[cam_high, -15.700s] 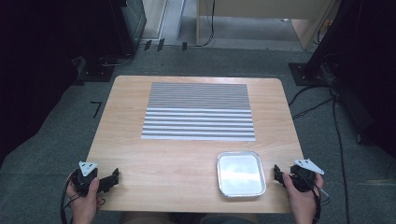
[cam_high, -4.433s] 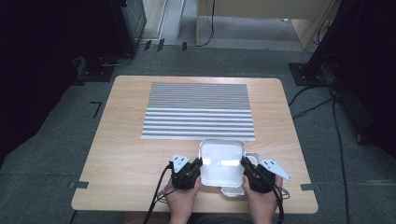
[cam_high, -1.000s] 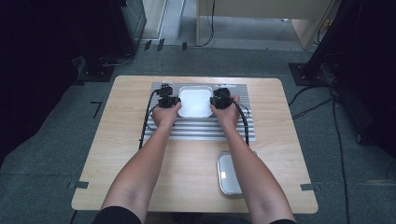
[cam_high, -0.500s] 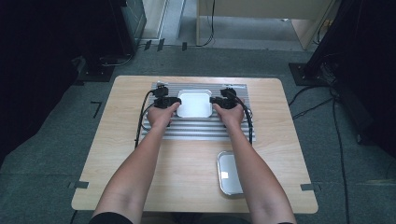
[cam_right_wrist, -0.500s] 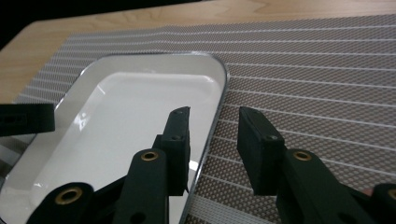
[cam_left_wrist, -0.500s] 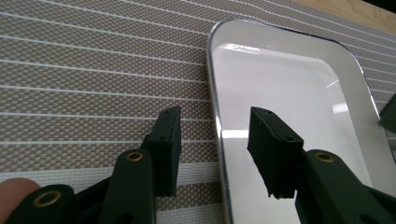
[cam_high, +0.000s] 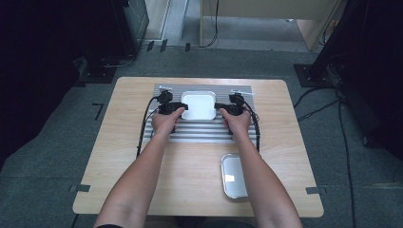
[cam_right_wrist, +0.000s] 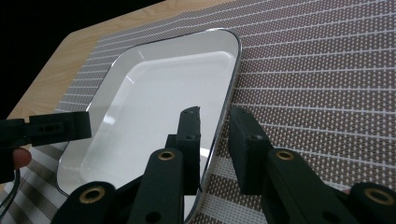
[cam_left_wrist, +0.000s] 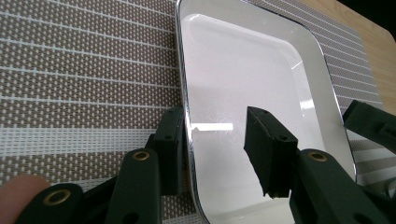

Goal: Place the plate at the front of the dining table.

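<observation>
- On the wooden surface (cam_high: 142, 166), seen from the high view, a grey striped mat (cam_high: 204, 130) lies across the far half, and a white tray (cam_high: 198, 105) sits on the mat near its far edge.
- From that same view, the left gripper (cam_high: 177, 107) is at the tray's left edge and the right gripper (cam_high: 221, 108) at its right edge, each held in a hand with the forearm reaching in from the near side.
- A second tray (cam_high: 234, 176), silvery and shiny, rests on bare wood near the front right; part of it is hidden under the right forearm. Its long axis runs from near to far.
- The left gripper view adds close detail: the left gripper (cam_left_wrist: 215, 140) has its fingers parted fairly wide, one outside the tray's rim (cam_left_wrist: 183, 93) and one over the tray's inside. Whether they press the rim cannot be told.
- The right gripper view shows the right gripper (cam_right_wrist: 215, 135) with fingers narrowly apart, straddling the rim (cam_right_wrist: 229, 98), with a small gap visible on the outer side.
- Both close views show the white tray holding nothing, its glossy floor reflecting light, and the mat's woven texture.
- The white tray looks nearly square with rounded corners.
</observation>
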